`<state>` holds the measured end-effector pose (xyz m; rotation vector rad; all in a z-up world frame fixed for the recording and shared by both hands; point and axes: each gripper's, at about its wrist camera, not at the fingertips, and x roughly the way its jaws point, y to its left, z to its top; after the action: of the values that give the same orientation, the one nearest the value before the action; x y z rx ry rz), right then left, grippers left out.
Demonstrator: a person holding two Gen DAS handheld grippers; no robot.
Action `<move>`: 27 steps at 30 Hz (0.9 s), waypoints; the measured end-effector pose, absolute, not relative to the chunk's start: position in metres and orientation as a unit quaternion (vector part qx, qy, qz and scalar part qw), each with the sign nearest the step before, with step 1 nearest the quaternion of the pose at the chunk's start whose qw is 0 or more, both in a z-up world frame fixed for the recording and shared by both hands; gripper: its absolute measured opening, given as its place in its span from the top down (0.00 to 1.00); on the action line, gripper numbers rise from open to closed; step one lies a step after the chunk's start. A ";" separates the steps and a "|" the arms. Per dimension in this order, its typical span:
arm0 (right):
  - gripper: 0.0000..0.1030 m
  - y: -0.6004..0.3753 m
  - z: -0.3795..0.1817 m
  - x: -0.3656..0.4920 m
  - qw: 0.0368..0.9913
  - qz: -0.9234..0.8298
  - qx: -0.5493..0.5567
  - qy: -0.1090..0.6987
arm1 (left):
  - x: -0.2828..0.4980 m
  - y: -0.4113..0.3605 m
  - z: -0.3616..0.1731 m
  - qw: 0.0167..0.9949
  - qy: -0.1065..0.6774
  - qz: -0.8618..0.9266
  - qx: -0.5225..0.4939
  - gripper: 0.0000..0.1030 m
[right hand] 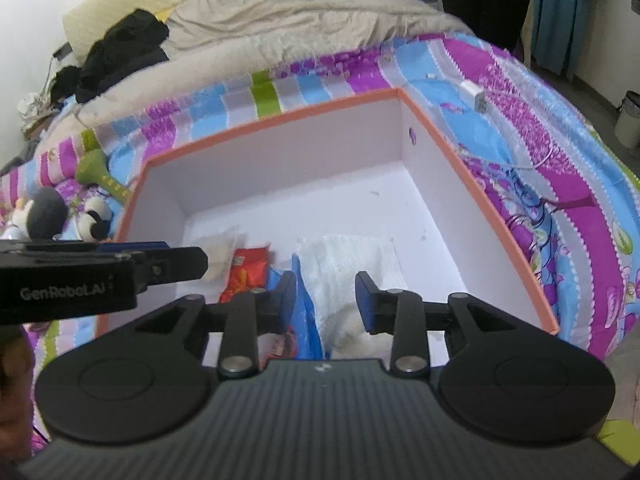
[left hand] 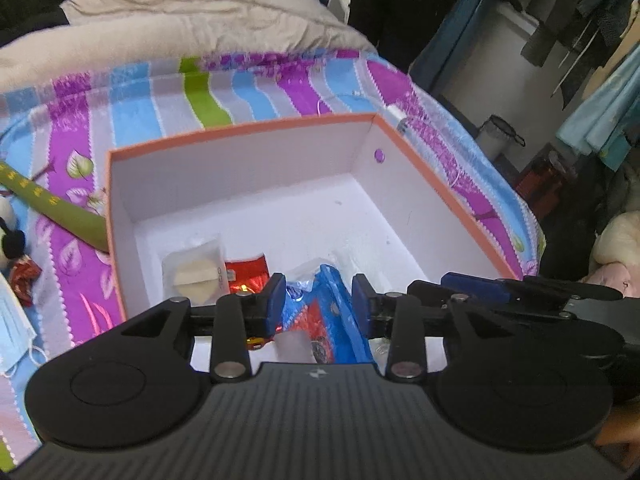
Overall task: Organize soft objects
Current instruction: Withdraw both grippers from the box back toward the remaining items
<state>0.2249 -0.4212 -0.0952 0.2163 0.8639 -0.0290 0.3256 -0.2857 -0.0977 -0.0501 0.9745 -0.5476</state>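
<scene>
An open white box with an orange rim point(left hand: 240, 136) lies on the striped bedspread. On its floor lie a clear packet holding a beige pad point(left hand: 194, 276), a red foil packet point(left hand: 246, 272), a blue and red packet point(left hand: 320, 308) and a white cloth-like pack point(right hand: 352, 264). My left gripper point(left hand: 319, 300) hangs open over the near side of the box, with the blue packet lying below and between its blue pads. My right gripper point(right hand: 326, 300) stands open just right of it, over the white pack, its pads apart from it.
Left of the box lie a green stick point(left hand: 60, 208), a panda plush point(right hand: 94, 216), a red wrapper point(left hand: 24, 280) and a face mask point(left hand: 12, 320). A white charger with its cable point(right hand: 474, 98) lies at the box's far right corner. A beige duvet point(right hand: 300, 12) and black clothes point(right hand: 124, 52) lie behind.
</scene>
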 end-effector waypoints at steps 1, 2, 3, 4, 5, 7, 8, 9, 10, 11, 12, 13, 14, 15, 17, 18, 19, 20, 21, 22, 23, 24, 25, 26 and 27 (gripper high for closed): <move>0.65 -0.421 -0.091 0.222 0.905 -0.013 0.106 0.413 | 0.322 -0.283 -0.093 0.851 0.457 -0.259 -0.025 0.59; 0.65 -0.420 -0.087 0.219 0.907 -0.013 0.106 0.407 | 0.319 -0.280 -0.088 0.854 0.451 -0.258 -0.026 0.59; 0.65 -0.419 -0.083 0.215 0.910 -0.014 0.105 0.400 | 0.315 -0.277 -0.083 0.857 0.445 -0.259 -0.027 0.59; 0.65 -0.417 -0.078 0.210 0.914 -0.014 0.106 0.392 | 0.311 -0.274 -0.078 0.861 0.438 -0.258 -0.027 0.59; 0.65 -0.416 -0.073 0.206 0.917 -0.013 0.107 0.385 | 0.306 -0.271 -0.072 0.864 0.432 -0.257 -0.026 0.59; 0.65 -0.412 -0.063 0.196 0.922 -0.009 0.107 0.372 | 0.296 -0.264 -0.061 0.872 0.418 -0.255 -0.026 0.59; 0.65 -0.410 -0.058 0.192 0.924 -0.007 0.105 0.367 | 0.289 -0.261 -0.055 0.874 0.412 -0.255 -0.027 0.59; 0.65 -0.407 -0.053 0.186 0.927 -0.005 0.103 0.360 | 0.284 -0.256 -0.050 0.877 0.406 -0.254 -0.029 0.59; 0.65 -0.403 -0.048 0.181 0.930 -0.004 0.101 0.353 | 0.277 -0.251 -0.044 0.881 0.399 -0.254 -0.030 0.59; 0.65 -0.400 -0.044 0.176 0.932 -0.002 0.100 0.348 | 0.270 -0.247 -0.039 0.884 0.392 -0.253 -0.031 0.59; 0.65 -0.397 -0.039 0.170 0.934 0.001 0.099 0.342 | 0.262 -0.241 -0.033 0.888 0.383 -0.253 -0.033 0.59; 0.65 -0.394 -0.036 0.165 0.936 0.004 0.098 0.337 | 0.256 -0.236 -0.029 0.890 0.378 -0.252 -0.034 0.59; 0.65 -0.390 -0.032 0.159 0.938 0.007 0.098 0.332 | 0.249 -0.231 -0.024 0.893 0.372 -0.251 -0.036 0.59; 0.65 -0.386 -0.029 0.153 0.940 0.009 0.097 0.327 | 0.241 -0.225 -0.020 0.895 0.368 -0.250 -0.038 0.59; 0.65 -0.377 -0.024 0.141 0.943 0.015 0.096 0.319 | 0.226 -0.213 -0.014 0.899 0.359 -0.247 -0.041 0.59; 0.65 -0.372 -0.022 0.135 0.944 0.019 0.096 0.316 | 0.220 -0.208 -0.012 0.900 0.357 -0.246 -0.043 0.59; 0.65 -0.367 -0.021 0.130 0.944 0.022 0.096 0.314 | 0.212 -0.201 -0.010 0.902 0.354 -0.244 -0.045 0.59; 0.65 -0.362 -0.020 0.124 0.945 0.025 0.095 0.312 | 0.206 -0.196 -0.009 0.903 0.352 -0.243 -0.046 0.59; 0.65 -0.357 -0.020 0.119 0.945 0.028 0.095 0.311 | 0.198 -0.190 -0.007 0.904 0.350 -0.241 -0.047 0.59; 0.65 -0.352 -0.019 0.115 0.945 0.031 0.094 0.310 | 0.190 -0.184 -0.005 0.905 0.348 -0.238 -0.048 0.59; 0.65 -0.347 -0.019 0.110 0.946 0.035 0.093 0.309 | 0.183 -0.179 -0.005 0.907 0.346 -0.236 -0.048 0.59; 0.65 -0.342 -0.019 0.105 0.946 0.039 0.091 0.308 | 0.176 -0.174 -0.004 0.908 0.344 -0.234 -0.047 0.59; 0.65 -0.337 -0.019 0.101 0.947 0.042 0.089 0.307 | 0.170 -0.167 -0.004 0.910 0.342 -0.230 -0.048 0.59; 0.65 -0.333 -0.020 0.097 0.947 0.046 0.087 0.306 | 0.164 -0.162 -0.004 0.911 0.340 -0.228 -0.050 0.59; 0.65 -0.327 -0.021 0.092 0.947 0.049 0.085 0.306 | 0.157 -0.155 -0.004 0.912 0.339 -0.224 -0.052 0.59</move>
<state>0.0924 -0.3274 -0.0208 0.1727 0.6222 0.0988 0.1573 -0.1552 -0.0037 -0.1074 0.6989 -0.4626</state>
